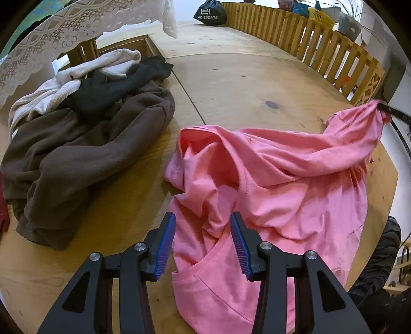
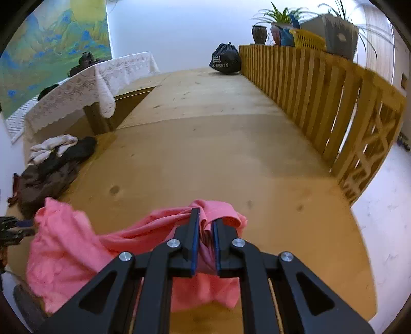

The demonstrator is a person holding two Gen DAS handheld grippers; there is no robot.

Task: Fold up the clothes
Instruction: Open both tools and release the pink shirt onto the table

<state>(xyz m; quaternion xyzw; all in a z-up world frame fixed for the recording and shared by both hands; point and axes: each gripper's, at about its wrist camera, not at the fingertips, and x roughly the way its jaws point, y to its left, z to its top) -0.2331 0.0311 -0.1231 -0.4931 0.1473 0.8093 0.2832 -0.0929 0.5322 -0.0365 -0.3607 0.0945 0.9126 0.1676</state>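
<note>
Where it lies crumpled across the near end of the wooden worktop (image 1: pixel 244 77), the pink shirt (image 1: pixel 269 185) is bunched into deep folds, one part of it drawn up and away toward the far right edge. That raised part is pinched between the jaws of the right gripper (image 2: pixel 205 226), which are pressed close together with a wad of pink cloth between the blue pads (image 2: pixel 195 244); in the left wrist view the same gripper shows only as a dark tip at the top of the stretched cloth. The left gripper (image 1: pixel 203 231) hangs low over the near hem of the shirt, its jaws spread wide on either side of a ridge of fabric, not closed on it; whether the pads touch the cloth cannot be told.

To the left of the shirt, apart from it, sits a pile of clothes (image 1: pixel 84 128): a brown garment underneath, a black one across it, a cream one on the far side. Beyond the pile a lace cloth (image 2: pixel 84 87) hangs over another surface. A slatted wooden fence (image 2: pixel 321 102) runs along the right side of the worktop, with potted plants (image 2: pixel 277 23) and a yellow basket (image 2: pixel 308 38) on top of it. At the far end of the worktop stands a black bag (image 2: pixel 226 60), and a landscape painting (image 2: pixel 51 46) hangs on the wall at left.
</note>
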